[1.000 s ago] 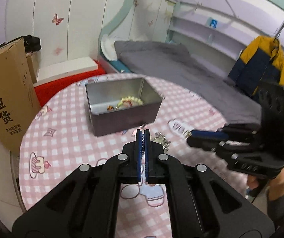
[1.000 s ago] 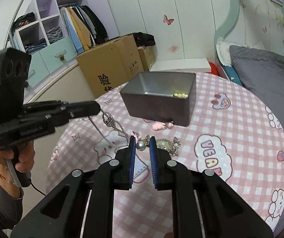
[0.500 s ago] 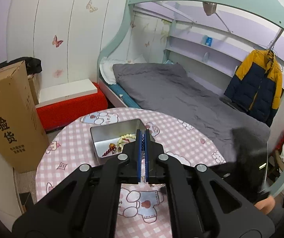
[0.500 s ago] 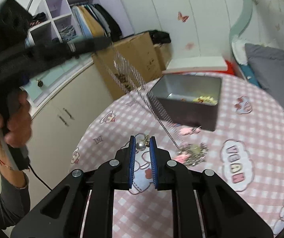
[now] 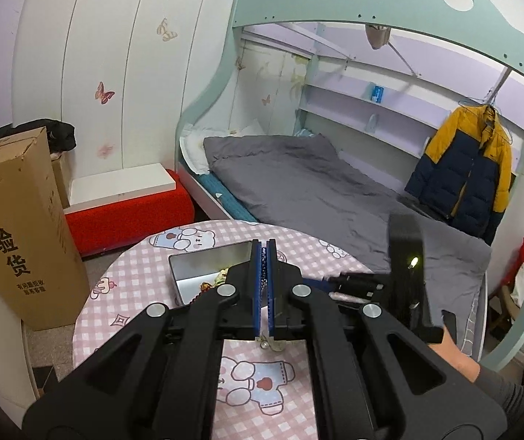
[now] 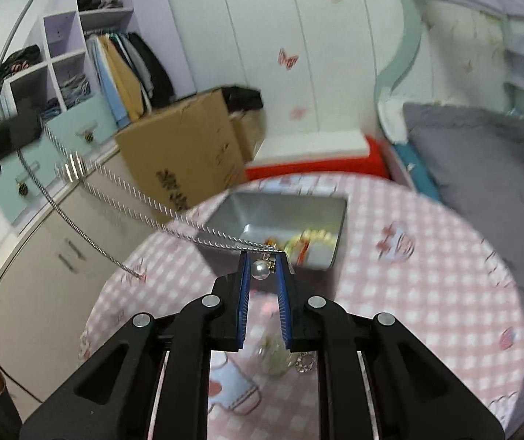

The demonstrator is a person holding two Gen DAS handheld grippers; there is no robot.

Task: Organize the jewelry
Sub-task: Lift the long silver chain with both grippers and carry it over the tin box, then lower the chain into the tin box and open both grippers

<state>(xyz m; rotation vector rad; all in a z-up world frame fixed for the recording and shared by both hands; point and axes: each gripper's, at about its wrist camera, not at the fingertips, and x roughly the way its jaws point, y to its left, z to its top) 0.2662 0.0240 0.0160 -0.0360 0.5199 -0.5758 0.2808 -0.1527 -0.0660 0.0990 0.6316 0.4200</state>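
Observation:
A silver chain [image 6: 122,198] stretches in the air between my two grippers. The left gripper [image 5: 264,253] is shut; in the right wrist view it is a dark blur at the far left, with the chain's end running from it. My right gripper [image 6: 262,256] is shut on the necklace's pearl [image 6: 261,269], above the near rim of the metal tin [image 6: 291,198]. The tin [image 5: 203,267] stands on the round table and holds a pale bead bracelet [image 6: 313,238] and other small pieces. More jewelry [image 6: 284,359] lies on the cloth below my right fingers.
The round table wears a pink checked cloth [image 6: 427,275]. A tall cardboard box [image 5: 16,227] stands left of it, a red bench [image 5: 126,216] behind, a grey bed [image 5: 317,190] to the right. Cabinets [image 6: 42,220] line the left side. A person's hand [image 5: 456,355] holds the right gripper.
Both grippers have risen from the table, the left one most. The chain, slack over the cloth a second ago, now spans the air between them. The right gripper has moved nearer the tin.

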